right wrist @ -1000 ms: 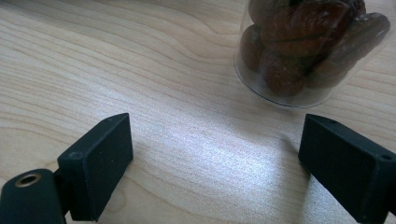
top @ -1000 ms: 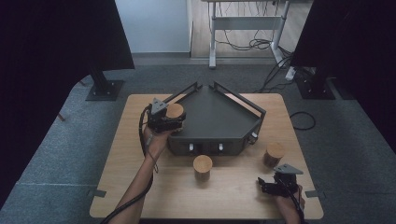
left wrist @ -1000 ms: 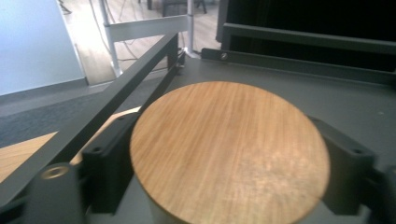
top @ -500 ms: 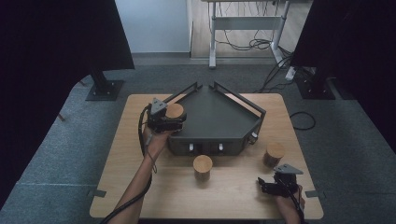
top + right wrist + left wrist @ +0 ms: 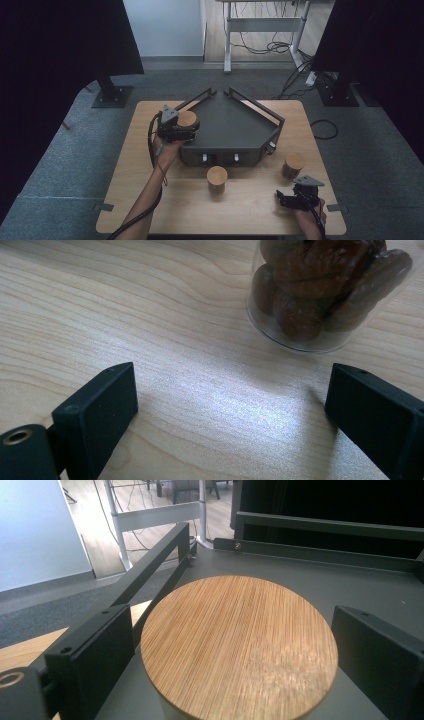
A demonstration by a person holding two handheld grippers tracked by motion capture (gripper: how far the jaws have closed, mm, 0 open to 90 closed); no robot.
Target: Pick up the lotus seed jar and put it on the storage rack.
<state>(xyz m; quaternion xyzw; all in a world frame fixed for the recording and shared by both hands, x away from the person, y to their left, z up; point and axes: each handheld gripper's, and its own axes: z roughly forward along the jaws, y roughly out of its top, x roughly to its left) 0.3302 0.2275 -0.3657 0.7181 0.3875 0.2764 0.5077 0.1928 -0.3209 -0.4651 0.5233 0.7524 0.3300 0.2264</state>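
Jars, wooden lids: three. One [image 5: 187, 119] on the grey tray [image 5: 235, 125], between my left gripper's [image 5: 176, 131] jaws, just opened wide. Two [image 5: 217, 179] [image 5: 293, 165] on the worktop [image 5: 250, 210]. My right gripper [image 5: 292, 199]: jaws just opened wide, empty, near the second.

My left gripper [image 5: 186, 131] is black with a grey plate on top, and between its black jaws sits a jar lid [image 5: 239, 647] of tan bamboo with fine straight grain; the tray [image 5: 235, 131] under it is dark grey with black rails. The table [image 5: 150, 200] is pale blond wood with wavy grain, and the clear jar [image 5: 320, 290] near its front right corner holds dark reddish-brown fruit.
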